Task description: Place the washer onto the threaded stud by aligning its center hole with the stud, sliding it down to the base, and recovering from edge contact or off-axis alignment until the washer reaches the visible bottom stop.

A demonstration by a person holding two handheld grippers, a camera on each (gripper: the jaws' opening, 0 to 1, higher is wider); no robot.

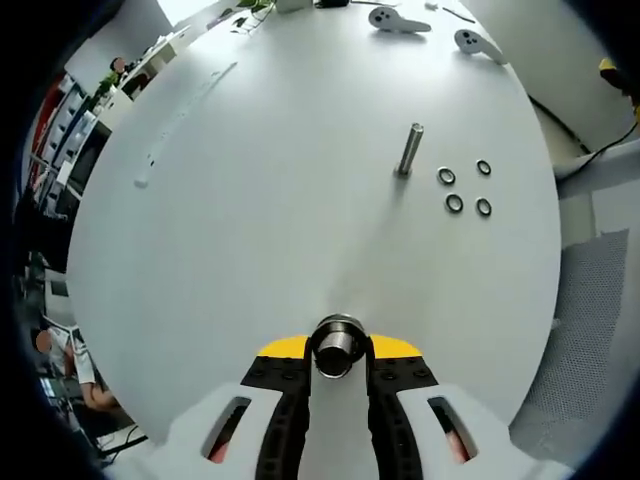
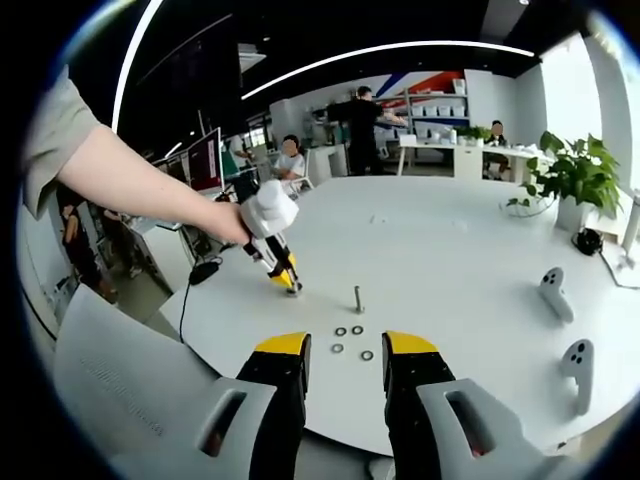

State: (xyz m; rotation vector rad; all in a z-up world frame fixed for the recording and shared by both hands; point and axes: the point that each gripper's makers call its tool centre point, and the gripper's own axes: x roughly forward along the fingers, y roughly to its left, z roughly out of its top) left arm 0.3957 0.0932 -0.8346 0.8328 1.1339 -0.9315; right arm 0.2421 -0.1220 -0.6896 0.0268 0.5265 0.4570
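Observation:
A threaded metal stud (image 1: pixel 410 150) stands upright on the white table (image 1: pixel 250 230). Several small washers (image 1: pixel 454 203) lie flat just right of it. My left gripper (image 1: pixel 338 358) is shut on a short shiny metal cylinder (image 1: pixel 338 343), held low over the table well short of the stud. In the right gripper view a person's hand holds that left gripper (image 2: pixel 285 277) tip-down by the table edge, left of the stud (image 2: pixel 357 298). My right gripper (image 2: pixel 346 350) hangs open above the near table edge, nothing between its fingers. The washers (image 2: pixel 358 329) lie beyond it.
Two white hand controllers (image 2: pixel 553 292) lie on the table's right side, also seen far behind the stud (image 1: pixel 400 20). A potted plant (image 2: pixel 575 175) and people at desks sit in the background. A grey chair back (image 2: pixel 110 380) is near the table's left edge.

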